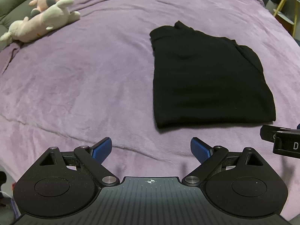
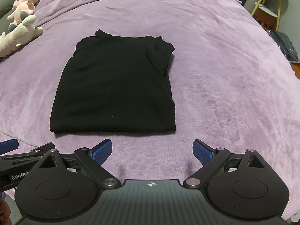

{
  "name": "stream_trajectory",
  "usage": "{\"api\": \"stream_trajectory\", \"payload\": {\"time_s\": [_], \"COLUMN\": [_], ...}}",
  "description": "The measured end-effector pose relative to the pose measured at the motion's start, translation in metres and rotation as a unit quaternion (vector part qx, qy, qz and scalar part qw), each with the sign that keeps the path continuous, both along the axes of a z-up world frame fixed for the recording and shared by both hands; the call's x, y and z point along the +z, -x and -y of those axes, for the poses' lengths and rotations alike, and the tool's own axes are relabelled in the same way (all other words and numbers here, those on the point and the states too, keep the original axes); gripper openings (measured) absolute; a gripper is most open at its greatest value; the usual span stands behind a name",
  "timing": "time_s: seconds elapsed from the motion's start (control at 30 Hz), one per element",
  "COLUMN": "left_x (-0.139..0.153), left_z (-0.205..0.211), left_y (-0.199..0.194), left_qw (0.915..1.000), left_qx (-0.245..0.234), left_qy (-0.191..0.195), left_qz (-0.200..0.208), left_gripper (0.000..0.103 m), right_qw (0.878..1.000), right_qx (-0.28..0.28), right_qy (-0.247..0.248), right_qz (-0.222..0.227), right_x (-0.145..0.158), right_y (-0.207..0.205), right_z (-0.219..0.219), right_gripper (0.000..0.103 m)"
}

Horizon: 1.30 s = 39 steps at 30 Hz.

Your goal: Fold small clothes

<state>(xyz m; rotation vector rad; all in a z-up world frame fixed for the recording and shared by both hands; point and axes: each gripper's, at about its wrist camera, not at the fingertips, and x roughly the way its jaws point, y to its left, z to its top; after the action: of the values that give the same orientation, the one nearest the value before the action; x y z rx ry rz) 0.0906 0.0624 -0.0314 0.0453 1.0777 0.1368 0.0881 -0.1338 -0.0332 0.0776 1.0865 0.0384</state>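
Note:
A black garment (image 1: 210,82) (image 2: 116,86) lies folded into a flat rectangle on the purple bedspread (image 1: 84,86) (image 2: 225,75). My left gripper (image 1: 151,150) is open, hovering over bare blanket short of the garment's near left corner, its blue pads (image 1: 102,150) holding nothing. My right gripper (image 2: 152,151) is also open and empty, just short of the garment's near right edge. Each gripper's body shows at the edge of the other's view, the right gripper (image 1: 281,140) at the right edge and the left gripper (image 2: 11,155) at the left edge.
Plush toys (image 1: 43,20) (image 2: 18,24) lie at the bed's far left edge. A yellow-framed shelf (image 2: 268,1) (image 1: 286,5) stands beyond the bed's far right corner. A dark item (image 2: 285,45) lies on the floor to the right.

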Motion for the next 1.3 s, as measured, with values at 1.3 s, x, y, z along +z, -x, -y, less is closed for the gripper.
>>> {"api": "stream_trajectory", "payload": {"time_s": [1.3], "left_x": [0.0], "left_z": [0.01], "left_y": [0.001], "left_qw": [0.9999], "left_qx": [-0.011], "left_qy": [-0.01], "left_qz": [0.0], "left_gripper": [0.095], "right_qw": [1.0], "right_qx": [-0.002], "right_qy": [0.003], "right_qz": [0.007], "right_x": [0.002], "right_y": [0.004], "right_z": [0.002], "right_gripper": [0.097]}}
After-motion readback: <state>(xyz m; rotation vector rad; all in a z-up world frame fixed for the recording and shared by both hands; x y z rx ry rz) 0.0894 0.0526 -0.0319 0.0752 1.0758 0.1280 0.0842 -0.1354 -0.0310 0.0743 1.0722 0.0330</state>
